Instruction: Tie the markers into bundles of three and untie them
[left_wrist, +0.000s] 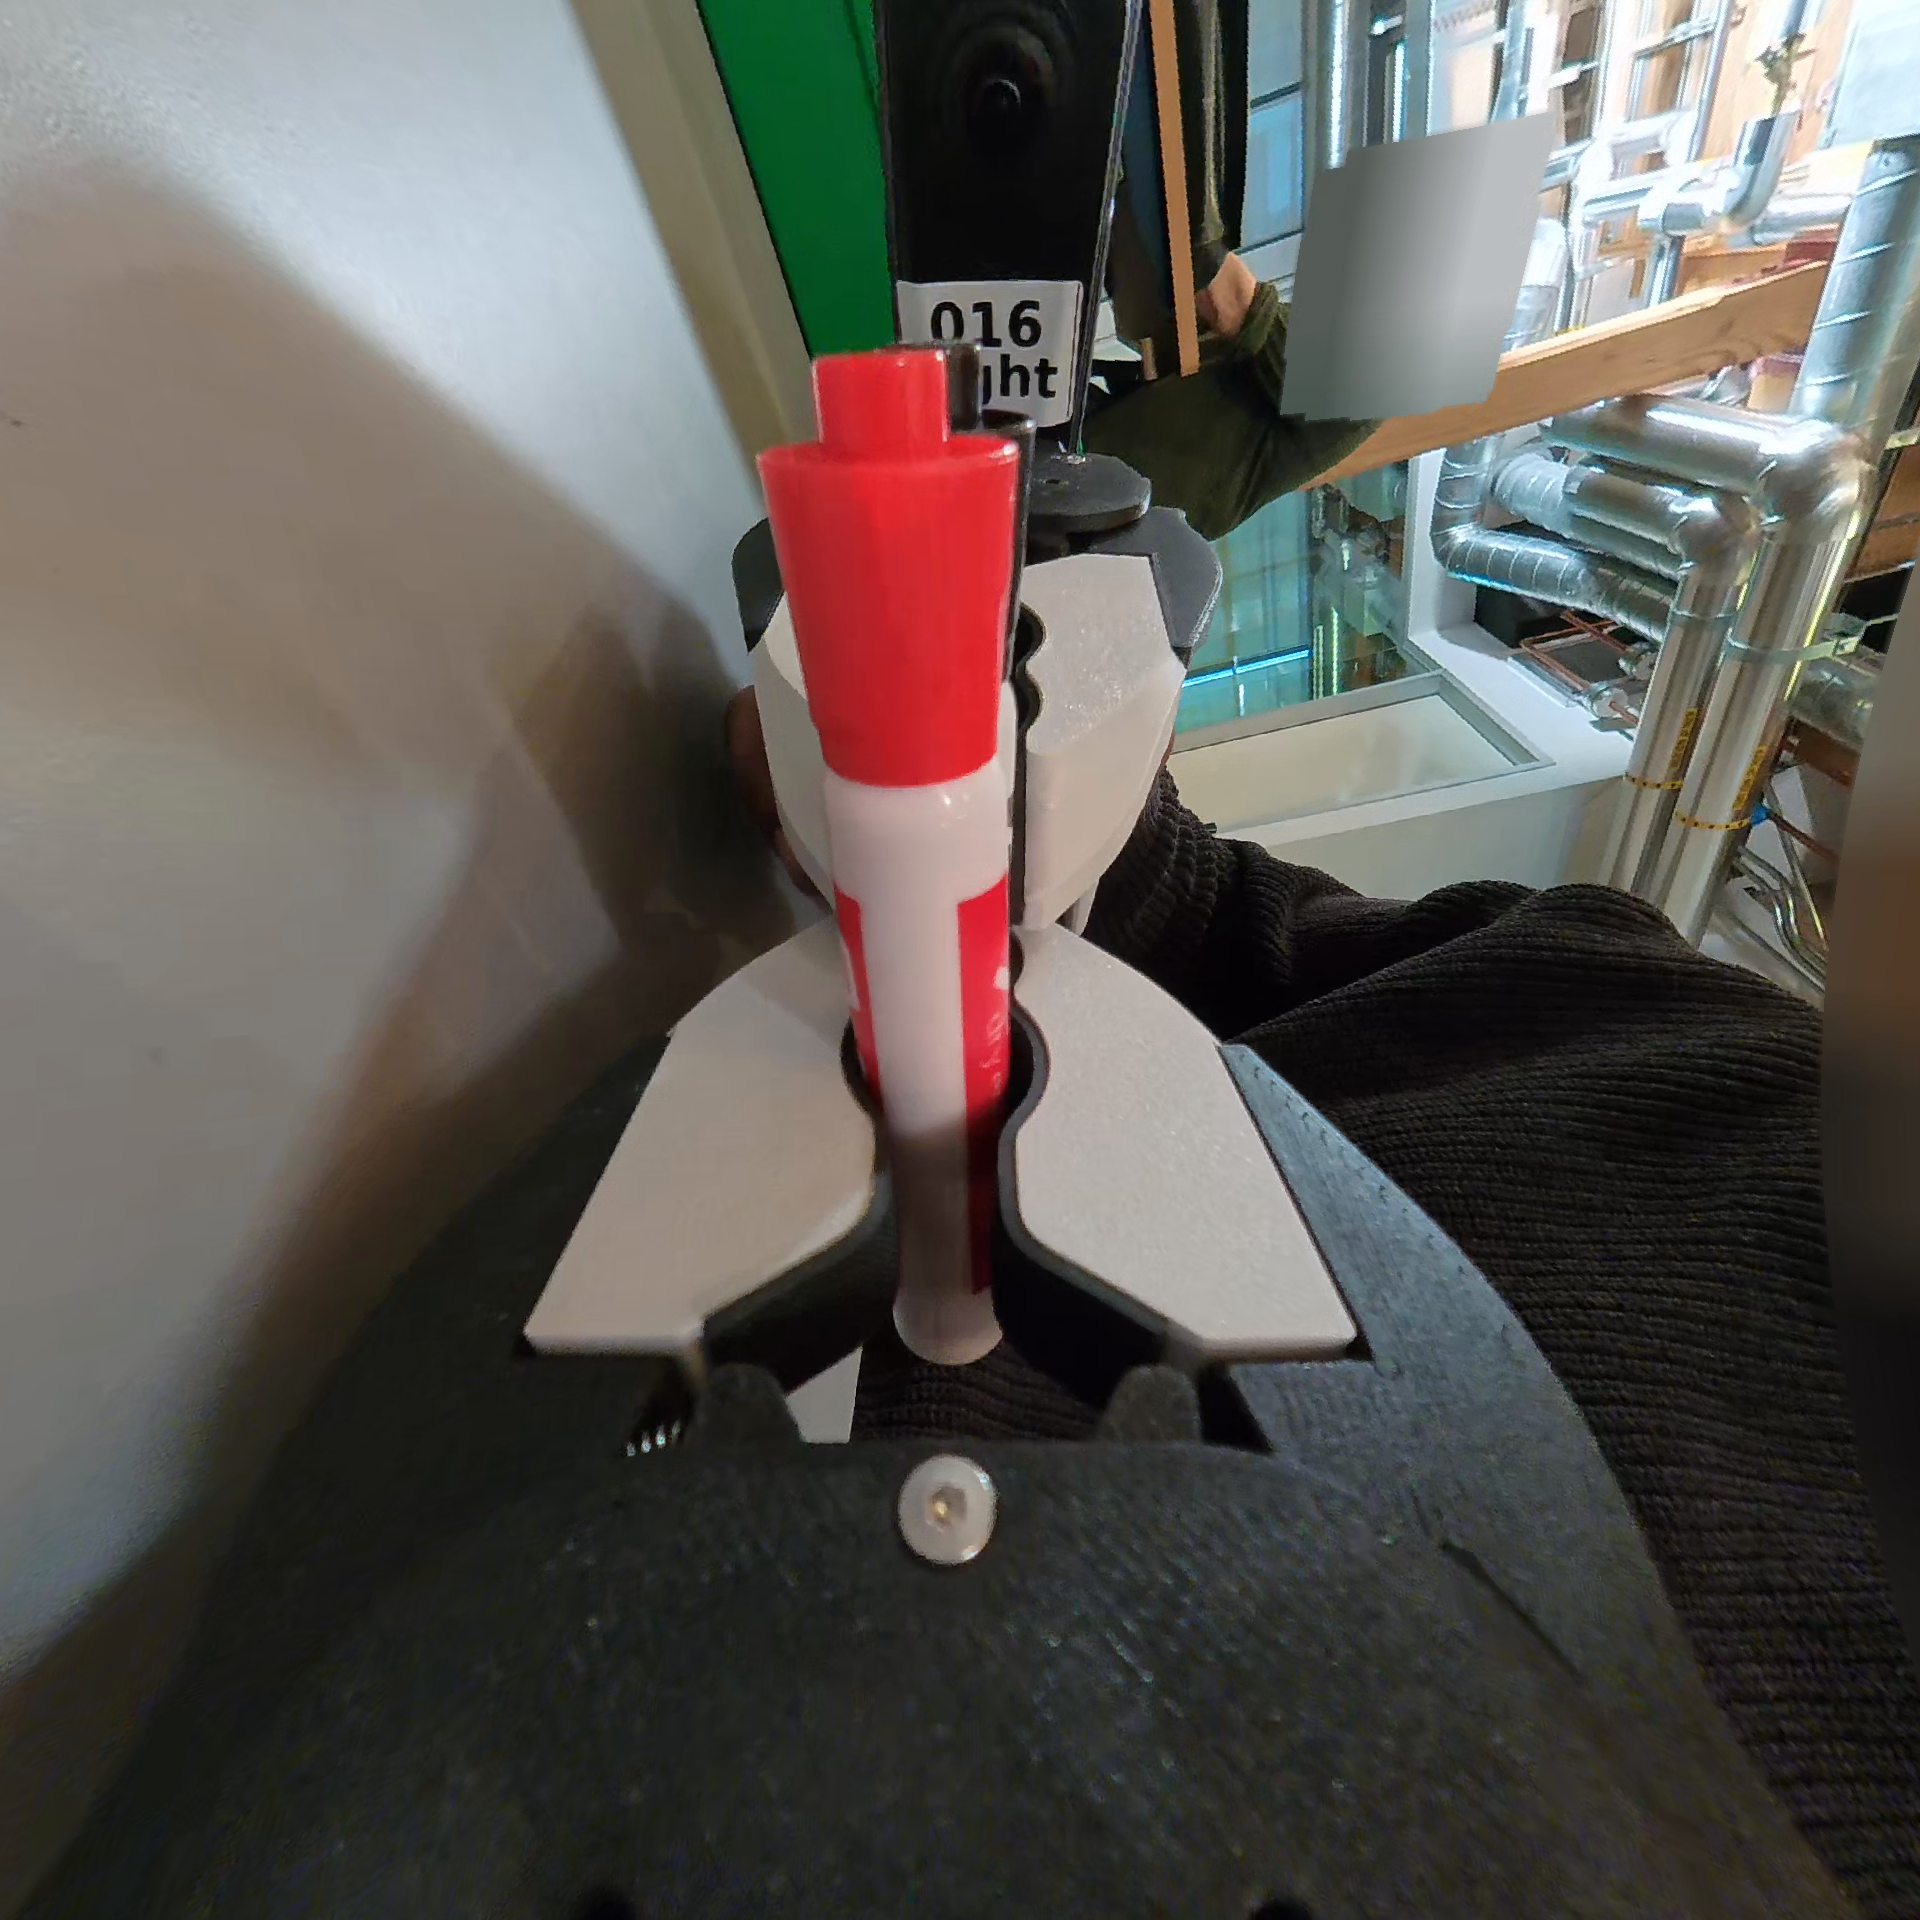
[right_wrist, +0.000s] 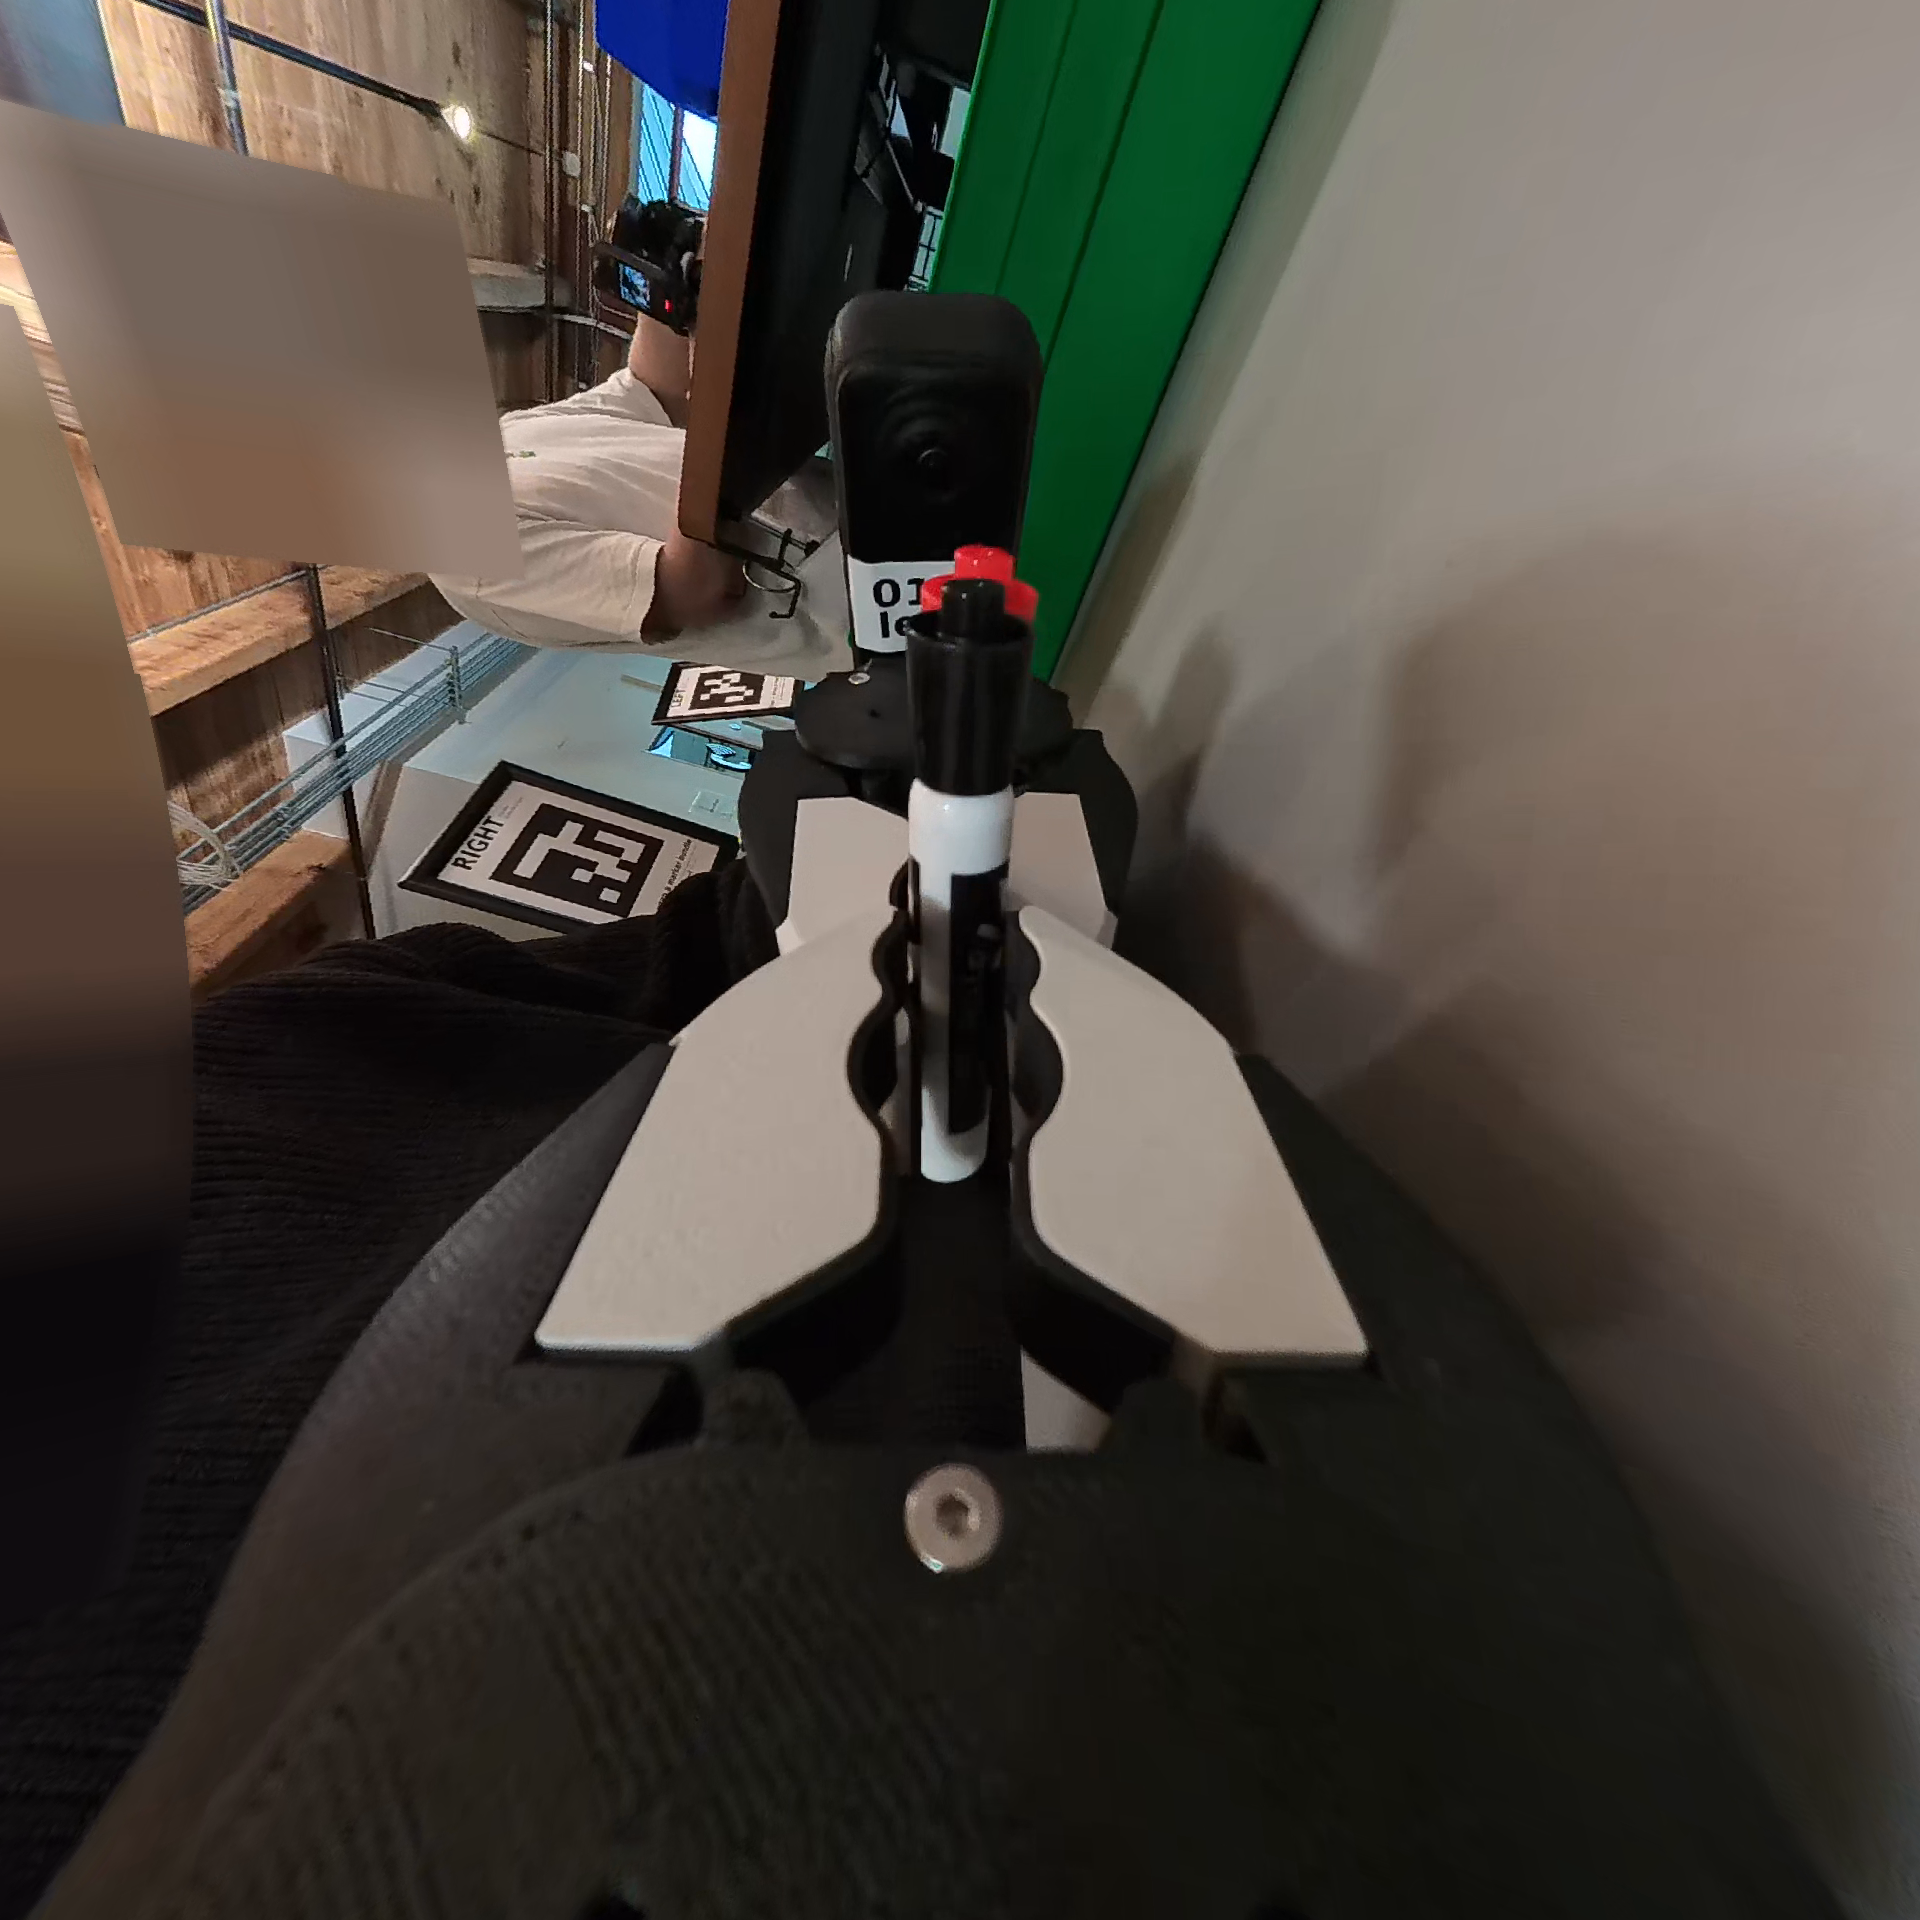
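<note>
The light, stiff, smooth-barrelled red marker (left_wrist: 914, 790) and black marker (right_wrist: 961, 831) are gripped mid-barrel by the closed left gripper (left_wrist: 940, 1081) and right gripper (right_wrist: 956, 1049), where slipping seems least likely.

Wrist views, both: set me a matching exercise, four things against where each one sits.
Things:
1. red-capped marker
2. black-capped marker
3. green panel
4. dark knit sleeve

Places:
A. gripped in the right tongs
B. next to the pale wall
C. gripped in the left tongs
D. on the person's arm, beside the tongs

Pairs: 1-C, 2-A, 3-B, 4-D
</note>
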